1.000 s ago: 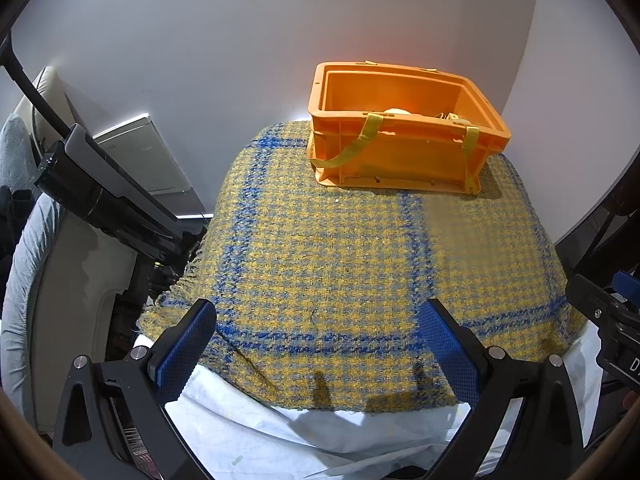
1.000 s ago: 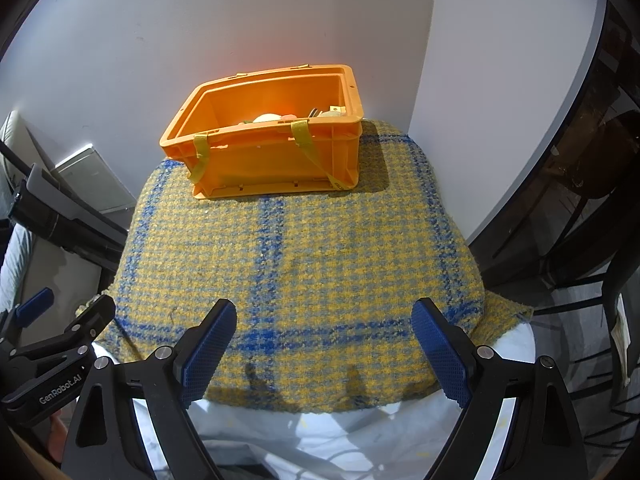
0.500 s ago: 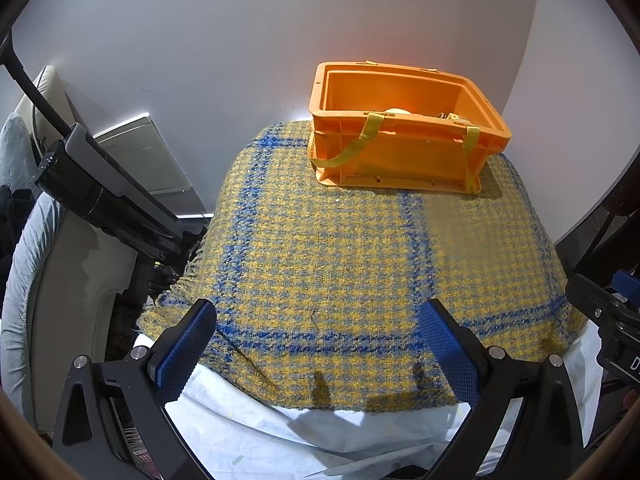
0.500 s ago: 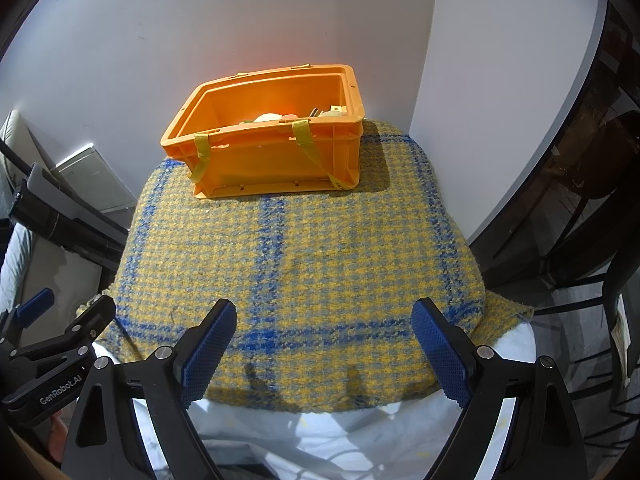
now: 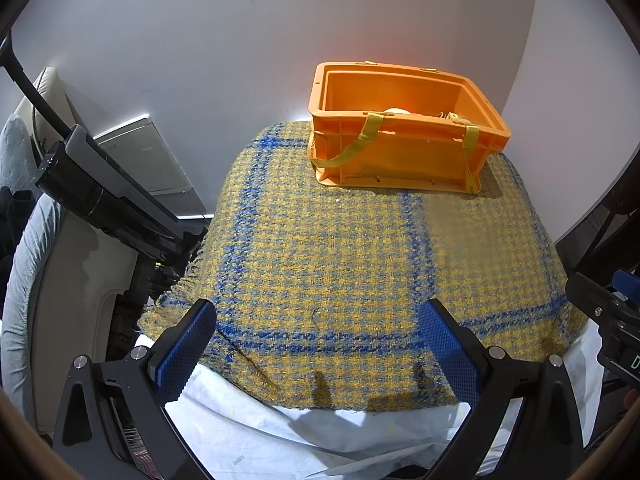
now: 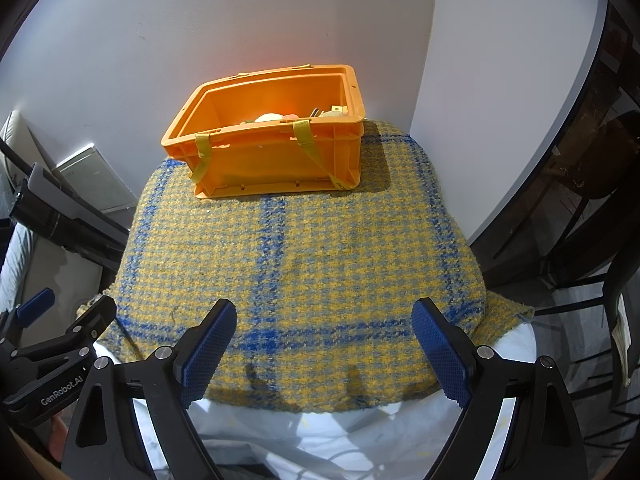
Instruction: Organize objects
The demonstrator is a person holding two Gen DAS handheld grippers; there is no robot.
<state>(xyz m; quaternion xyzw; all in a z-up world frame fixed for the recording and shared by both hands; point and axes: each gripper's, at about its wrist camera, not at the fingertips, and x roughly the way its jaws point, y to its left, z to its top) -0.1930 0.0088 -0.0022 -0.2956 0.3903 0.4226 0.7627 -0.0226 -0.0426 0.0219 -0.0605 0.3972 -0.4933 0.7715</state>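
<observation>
An orange plastic crate [image 5: 404, 156] with yellow straps stands at the far end of a table covered by a yellow and blue checked cloth [image 5: 340, 264]. It also shows in the right wrist view [image 6: 276, 156]. Small objects lie inside it, mostly hidden by its wall; a pale round one [image 6: 269, 117] shows. My left gripper [image 5: 320, 344] is open and empty above the cloth's near edge. My right gripper [image 6: 324, 340] is open and empty, likewise at the near edge. The left gripper's body [image 6: 52, 364] shows at the left of the right wrist view.
White walls stand close behind and right of the table. A black tripod arm [image 5: 104, 196] and a grey panel [image 5: 156, 160] are at the left. Dark chair frames [image 6: 580, 248] stand at the right. A white sheet [image 5: 320, 436] hangs below the cloth.
</observation>
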